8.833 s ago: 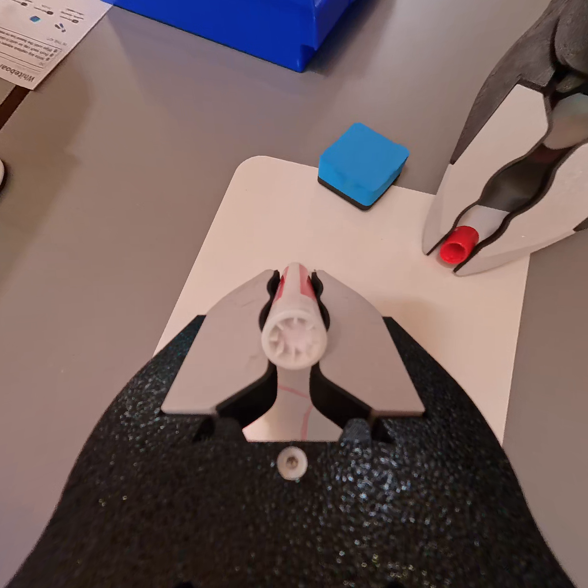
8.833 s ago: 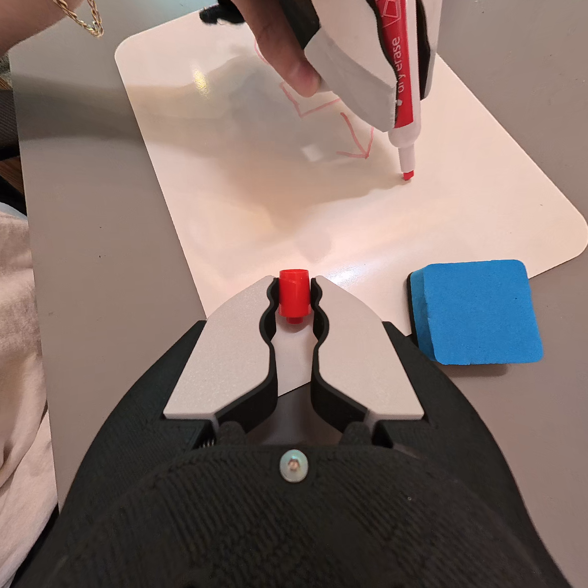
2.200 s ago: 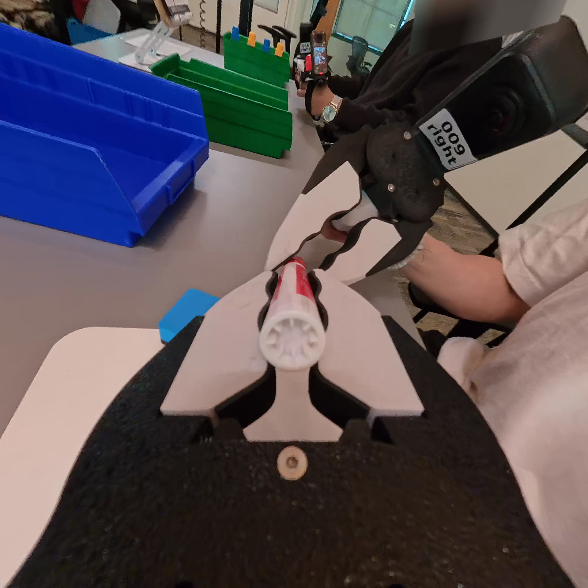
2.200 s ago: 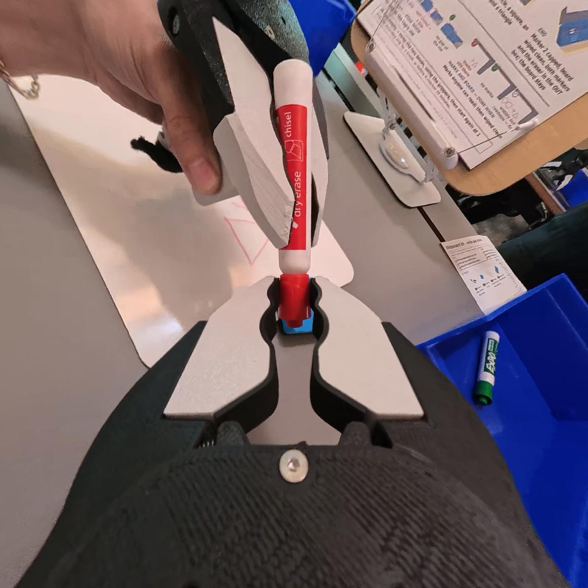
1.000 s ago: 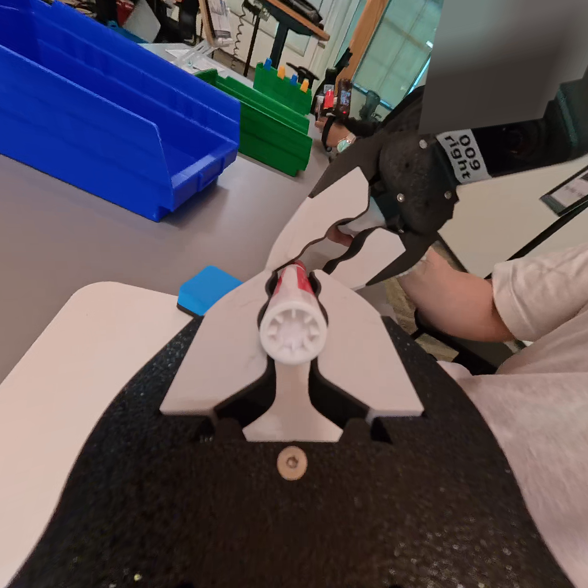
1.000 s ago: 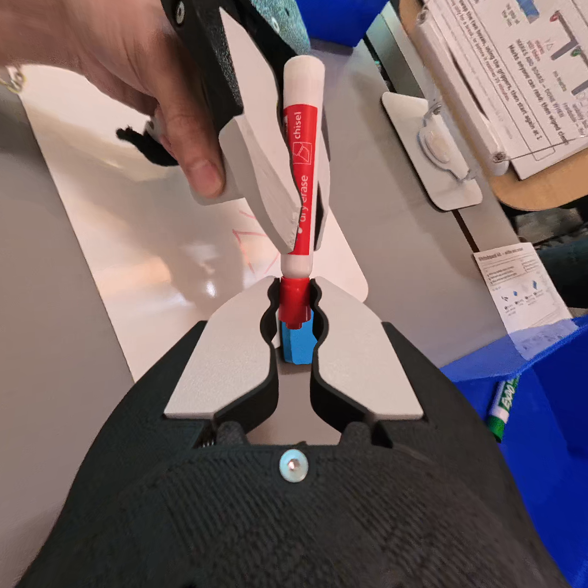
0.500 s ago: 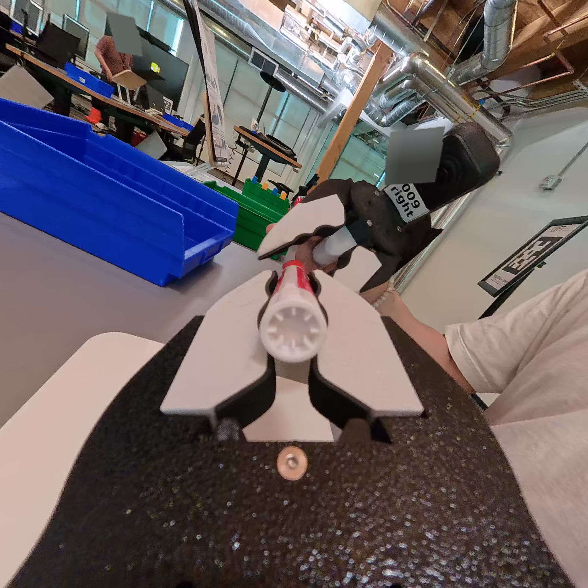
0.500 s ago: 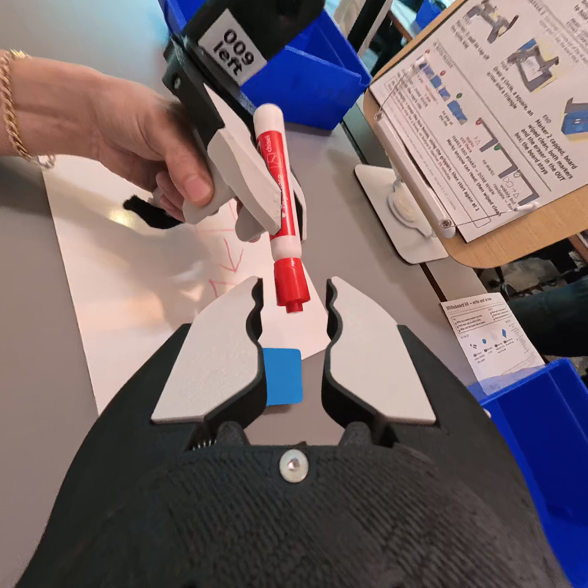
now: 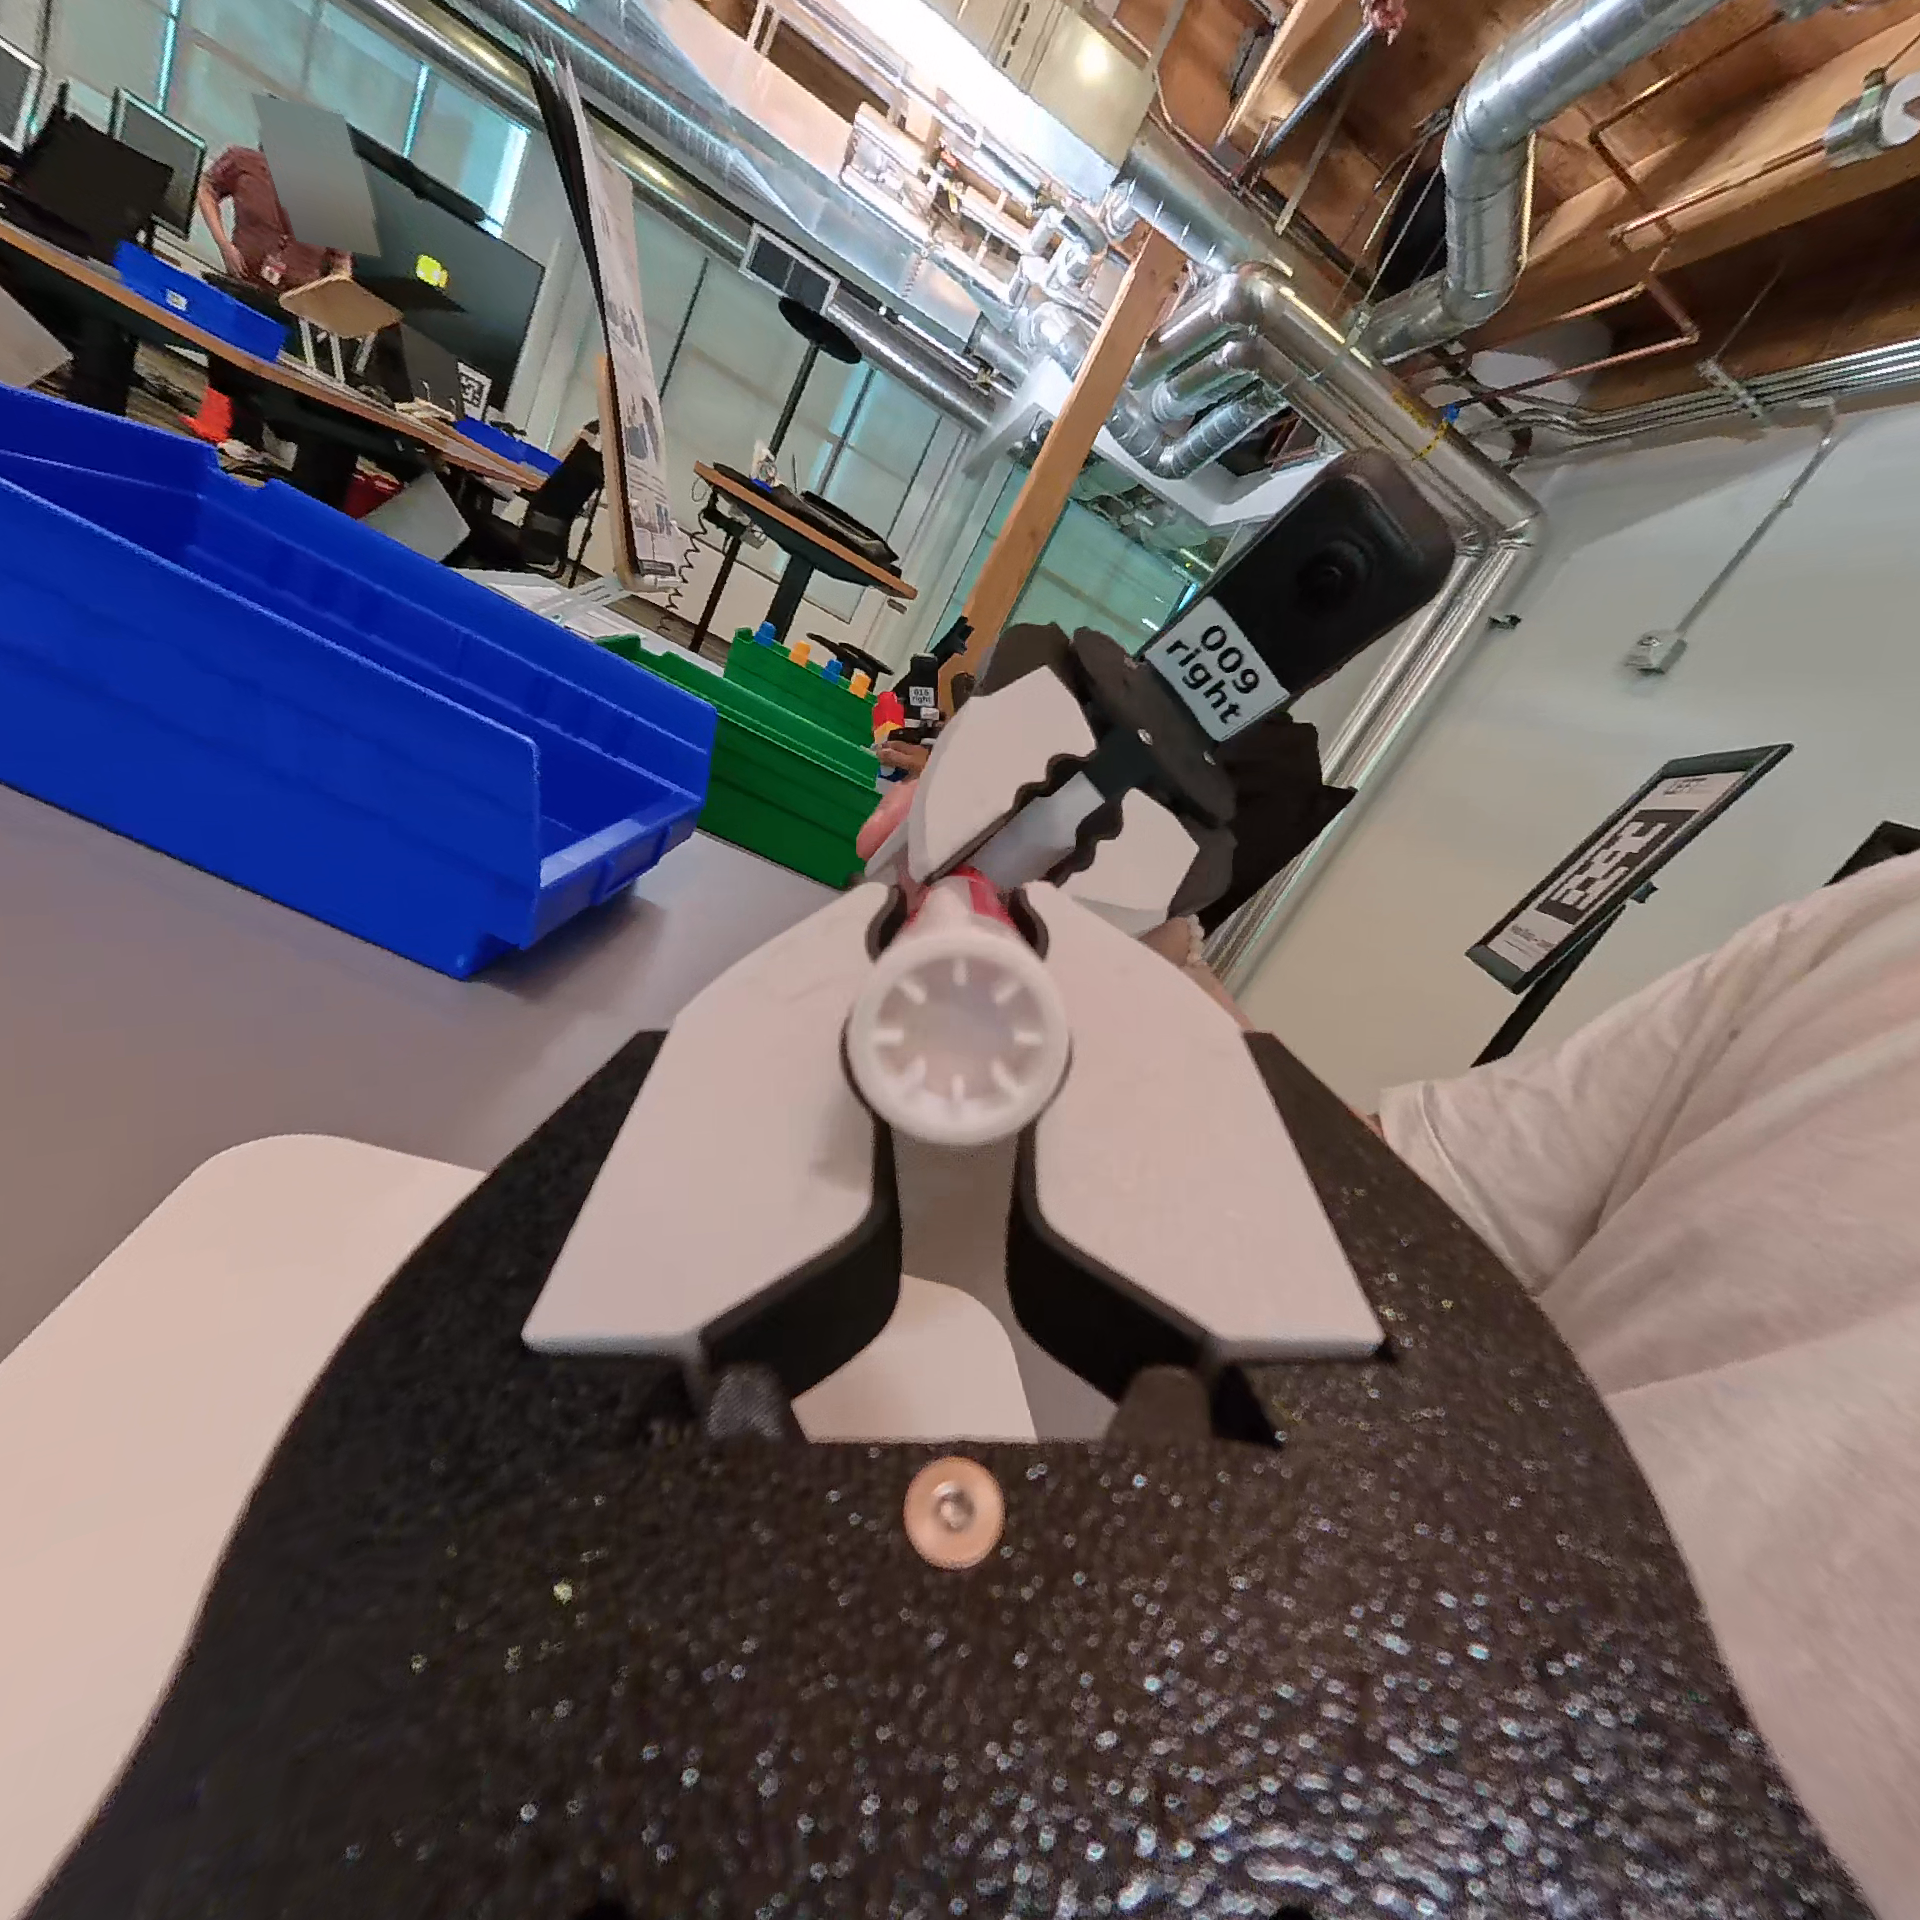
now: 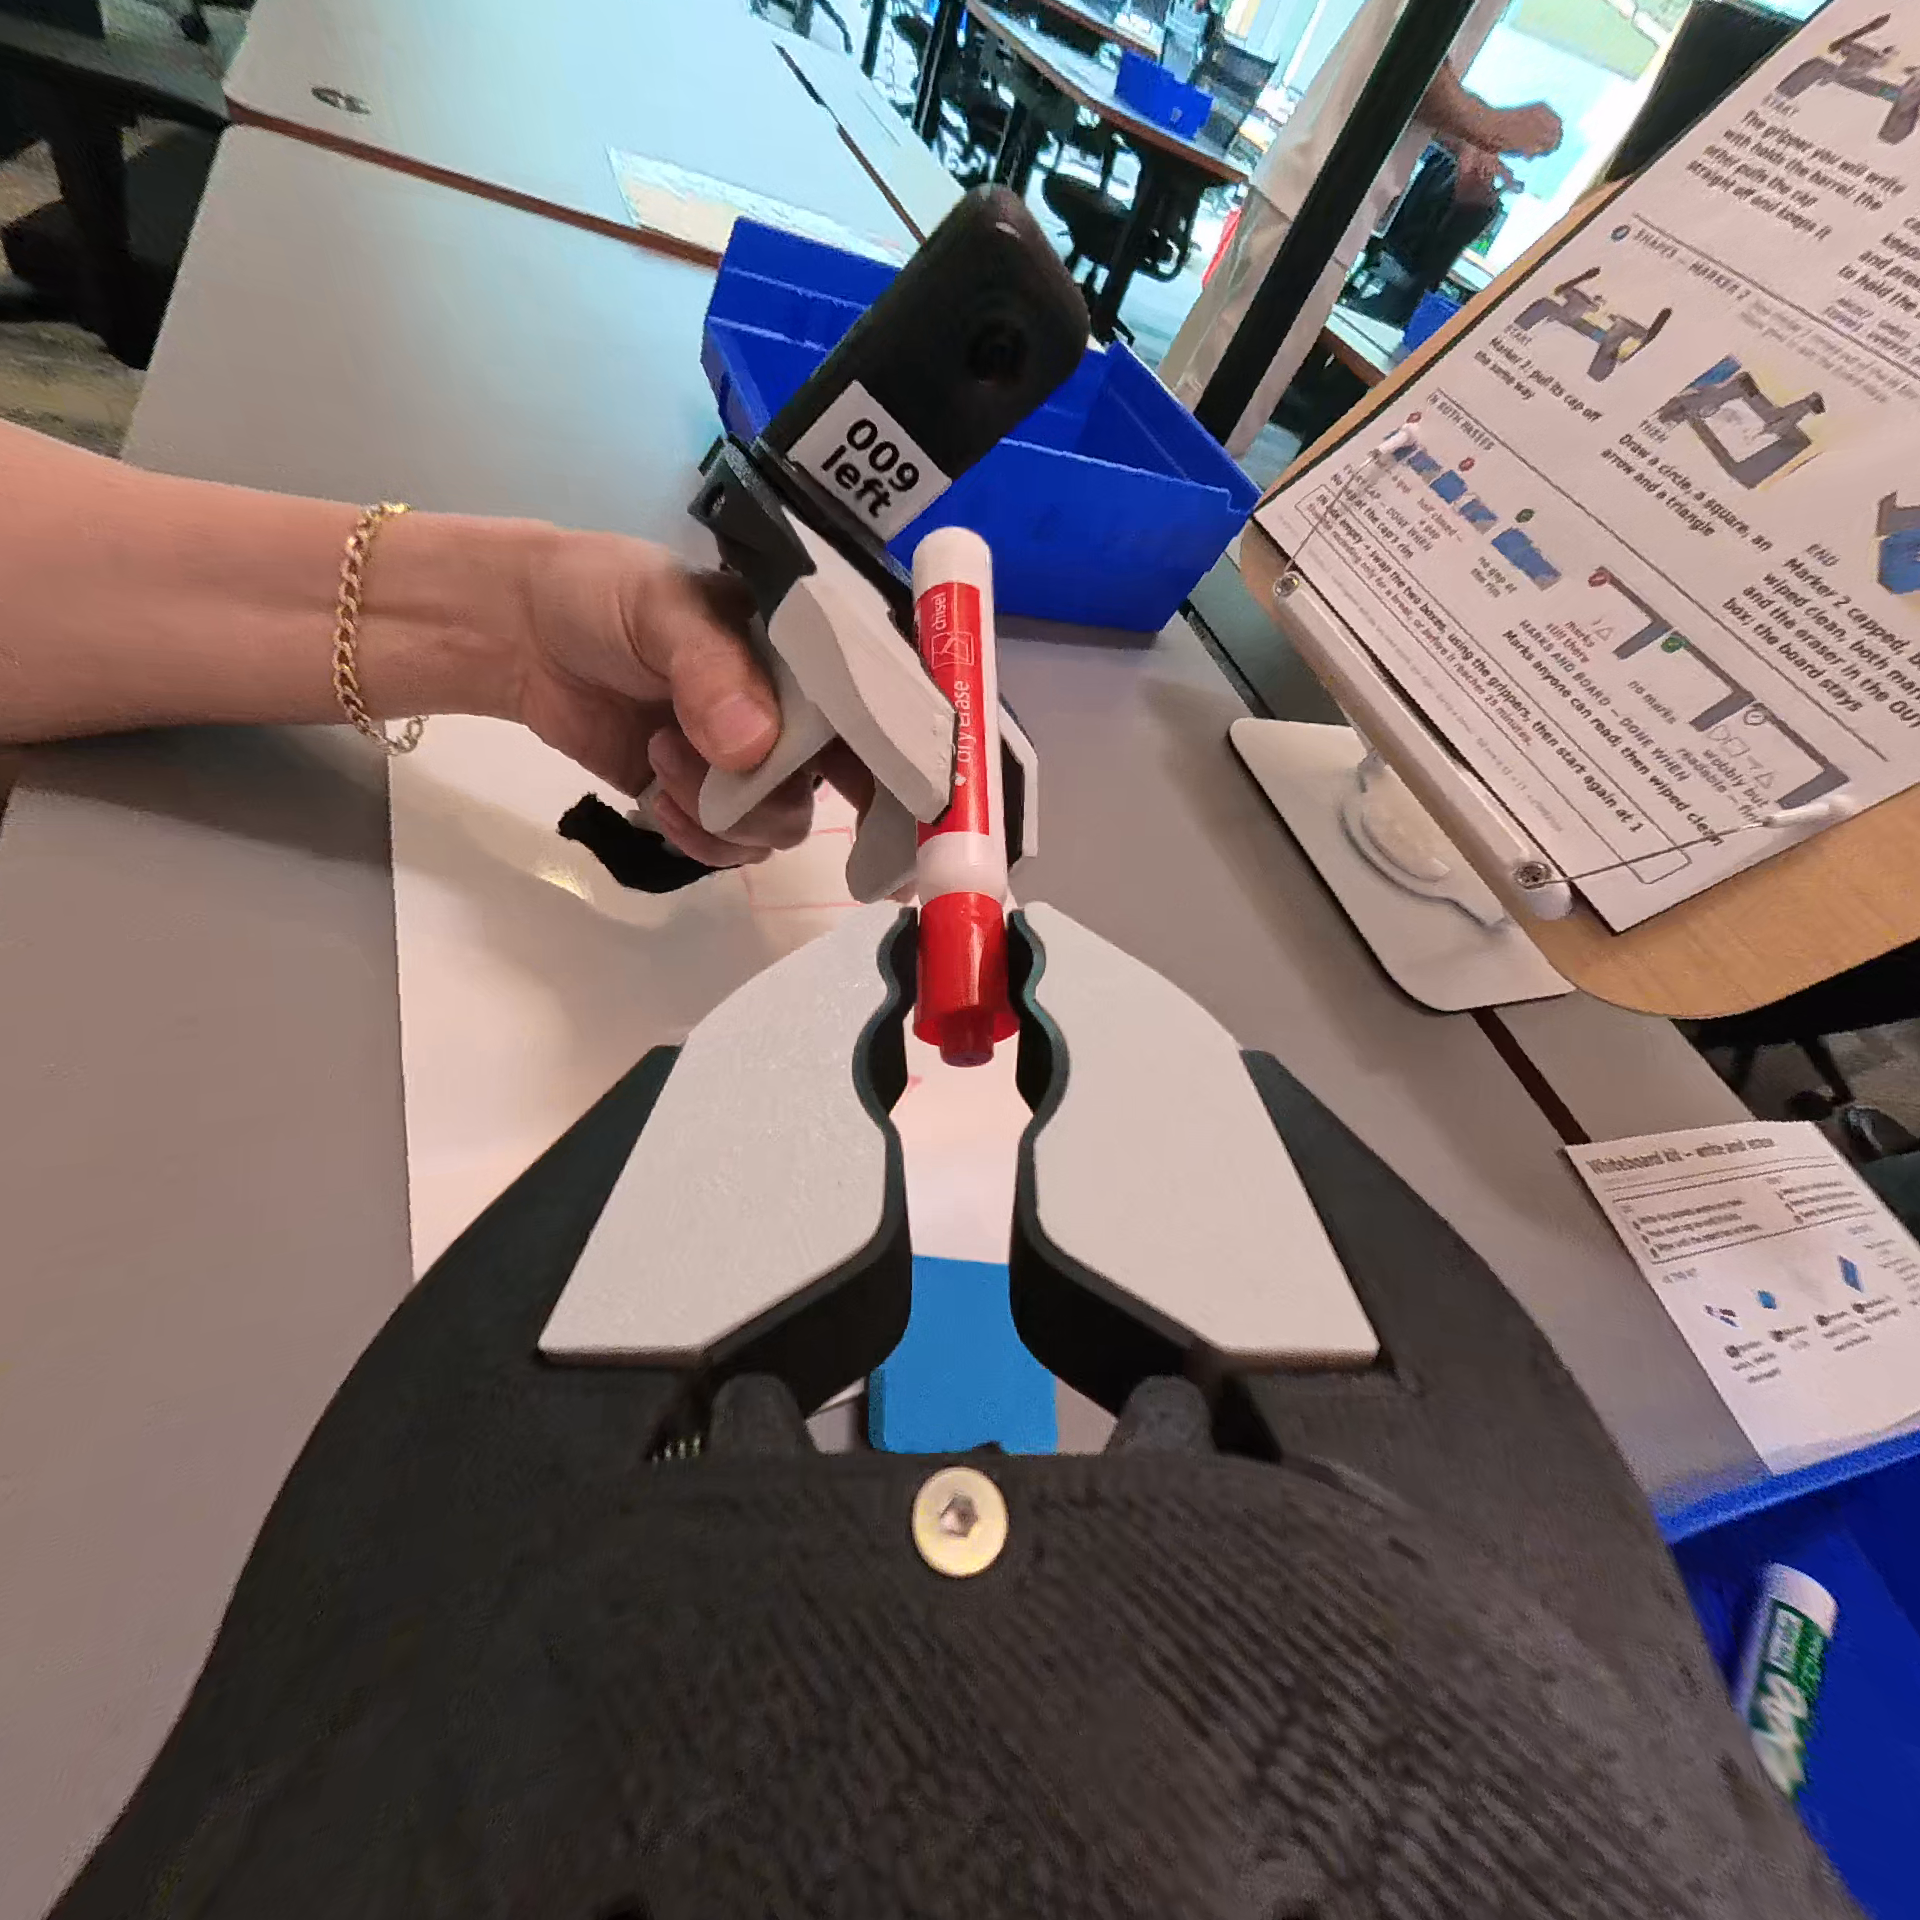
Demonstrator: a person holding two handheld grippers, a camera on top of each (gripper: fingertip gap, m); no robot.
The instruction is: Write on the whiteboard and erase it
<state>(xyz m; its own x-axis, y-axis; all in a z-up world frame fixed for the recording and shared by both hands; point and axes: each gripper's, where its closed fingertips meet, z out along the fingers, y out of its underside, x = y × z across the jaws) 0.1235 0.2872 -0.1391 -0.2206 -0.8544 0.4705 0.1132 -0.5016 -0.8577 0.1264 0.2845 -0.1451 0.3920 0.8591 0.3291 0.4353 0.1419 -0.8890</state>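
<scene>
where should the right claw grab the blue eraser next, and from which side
Judging from the right wrist view, come straight down on the blue eraser and pinch its two opposite side faces. It lies flat on the table beside the whiteboard, so only its top and sides are exposed.

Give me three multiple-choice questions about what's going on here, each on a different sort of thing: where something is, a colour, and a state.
1. Where does the blue eraser lie?
A. in the blue bin
B. on the table at the whiteboard's near edge
C. in the left gripper

2. What colour is the marker's cap?
A. green
B. black
C. red

3. How is the marker held?
A. lying loose on the whiteboard
B. clamped in the left gripper, cap on
C. uncapped, tip on the board

Answers: B, it shows below the right gripper; C, the cap is bright red; B, the fingers clamp the barrel.
</scene>
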